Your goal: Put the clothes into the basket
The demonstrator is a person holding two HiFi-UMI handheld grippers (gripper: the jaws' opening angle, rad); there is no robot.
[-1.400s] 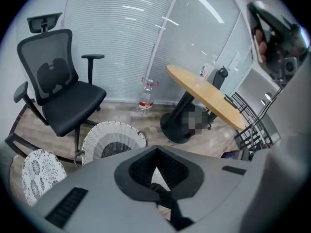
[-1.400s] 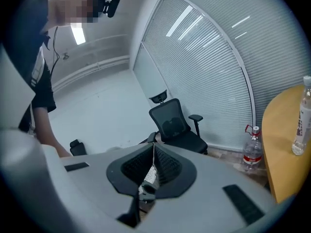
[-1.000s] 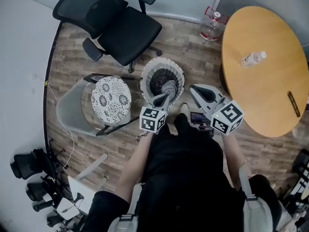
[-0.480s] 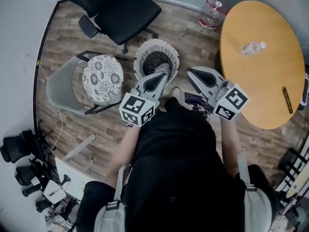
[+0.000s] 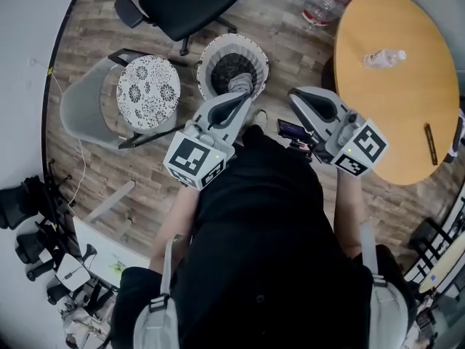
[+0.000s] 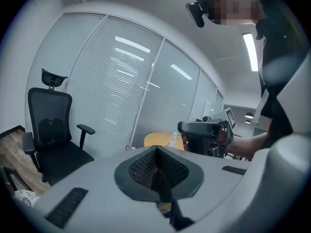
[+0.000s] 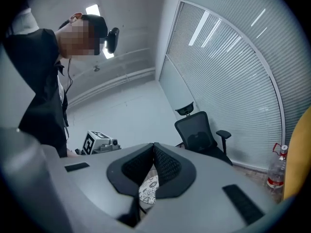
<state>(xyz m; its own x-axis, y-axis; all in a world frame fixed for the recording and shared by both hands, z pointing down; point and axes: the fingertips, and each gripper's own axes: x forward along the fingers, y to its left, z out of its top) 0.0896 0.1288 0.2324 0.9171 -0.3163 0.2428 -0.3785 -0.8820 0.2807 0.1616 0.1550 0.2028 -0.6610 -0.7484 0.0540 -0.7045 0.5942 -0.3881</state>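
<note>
Two grippers are shown, left gripper [image 5: 244,98] and right gripper [image 5: 294,94], fingers closed on nothing; one basket [image 5: 209,51] of clothes [image 5: 235,71] is seen.

Clothes [image 5: 231,67] in basket [image 5: 205,67], chair [image 5: 80,111] left of it, bottle [image 5: 385,57] on table [image 5: 407,122] right

No readable text, label, brand or number shows.
</note>
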